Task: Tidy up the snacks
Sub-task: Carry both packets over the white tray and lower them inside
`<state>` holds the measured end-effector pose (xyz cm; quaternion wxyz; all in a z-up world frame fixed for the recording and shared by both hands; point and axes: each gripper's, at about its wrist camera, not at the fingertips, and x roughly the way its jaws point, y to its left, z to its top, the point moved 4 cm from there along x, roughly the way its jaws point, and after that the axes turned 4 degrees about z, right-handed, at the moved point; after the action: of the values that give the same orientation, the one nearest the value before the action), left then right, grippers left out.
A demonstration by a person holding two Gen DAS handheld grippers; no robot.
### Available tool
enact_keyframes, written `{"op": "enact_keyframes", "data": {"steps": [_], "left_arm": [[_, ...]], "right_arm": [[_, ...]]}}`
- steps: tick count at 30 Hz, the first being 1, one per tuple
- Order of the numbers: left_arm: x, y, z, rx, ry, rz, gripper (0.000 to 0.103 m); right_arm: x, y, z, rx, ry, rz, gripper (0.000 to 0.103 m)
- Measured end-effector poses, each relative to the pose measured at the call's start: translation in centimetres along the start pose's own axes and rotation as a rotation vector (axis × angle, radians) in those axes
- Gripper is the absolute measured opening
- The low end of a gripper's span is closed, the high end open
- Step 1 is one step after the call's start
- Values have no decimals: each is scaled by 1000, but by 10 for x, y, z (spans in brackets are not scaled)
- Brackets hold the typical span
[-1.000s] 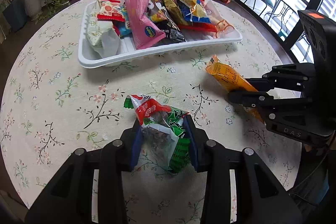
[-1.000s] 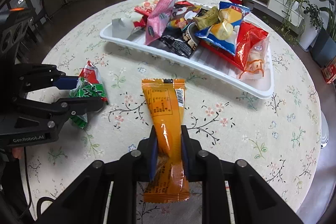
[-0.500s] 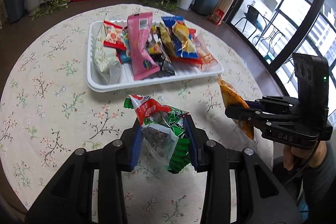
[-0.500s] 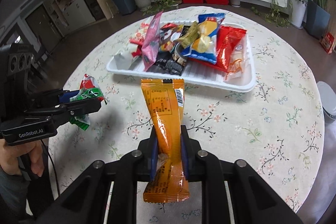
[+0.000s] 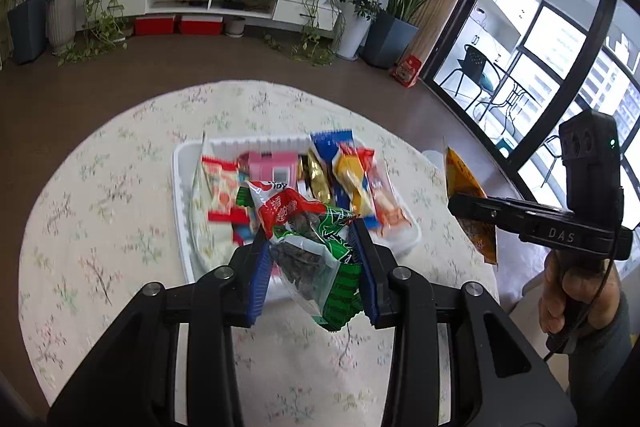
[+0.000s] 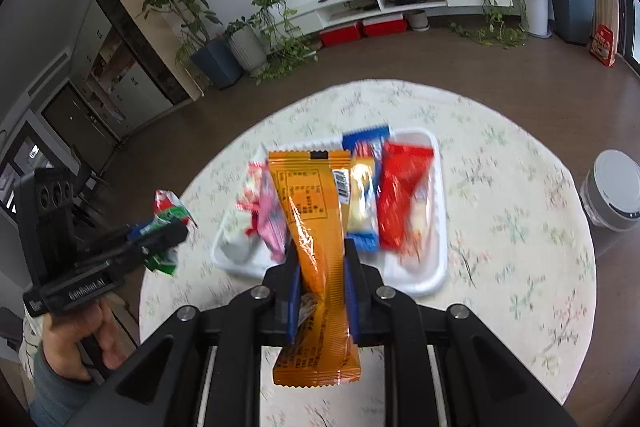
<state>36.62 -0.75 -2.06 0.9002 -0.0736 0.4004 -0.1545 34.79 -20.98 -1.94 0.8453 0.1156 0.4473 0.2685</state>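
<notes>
Left gripper (image 5: 312, 263) clamps our green pack (image 5: 316, 247), lower centre; right gripper (image 6: 320, 281) clamps our orange pack (image 6: 316, 227), centre. Tray (image 6: 436, 267) snacks blurred, partly hidden behind packs.

White letters "DAS" on the side of the right gripper (image 5: 472, 205), "GenRobot.AI" on the left gripper (image 6: 176, 233)

The long orange snack packet (image 6: 320, 239) is glossy, crinkled plastic film. The red-and-green snack bag (image 5: 316, 239) has a clear, shiny plastic window. The ribbed white plastic tray (image 5: 181, 187) looks smooth, the round counter's floral cloth (image 5: 100, 227) matt, and the black claw (image 6: 320, 291) matt plastic with small metal screws.
</notes>
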Motion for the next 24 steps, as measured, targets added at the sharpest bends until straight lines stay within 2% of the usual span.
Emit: {"op": "enact_keyframes", "data": {"steps": [3,9,15,24], "left_arm": [[8,-2,18,15,-13,14,34],[26,8,43,26,-19,53,34],[57,25,53,12,-3,72,35],[99,48,54,-6,27,96,35]], "right_arm": [[8,11,23,-6,-13,12,20],[41,30,47,-4,11,35,20],[75,28,52,55,51,58,20],[113,17,47,92,98,11,20]]}}
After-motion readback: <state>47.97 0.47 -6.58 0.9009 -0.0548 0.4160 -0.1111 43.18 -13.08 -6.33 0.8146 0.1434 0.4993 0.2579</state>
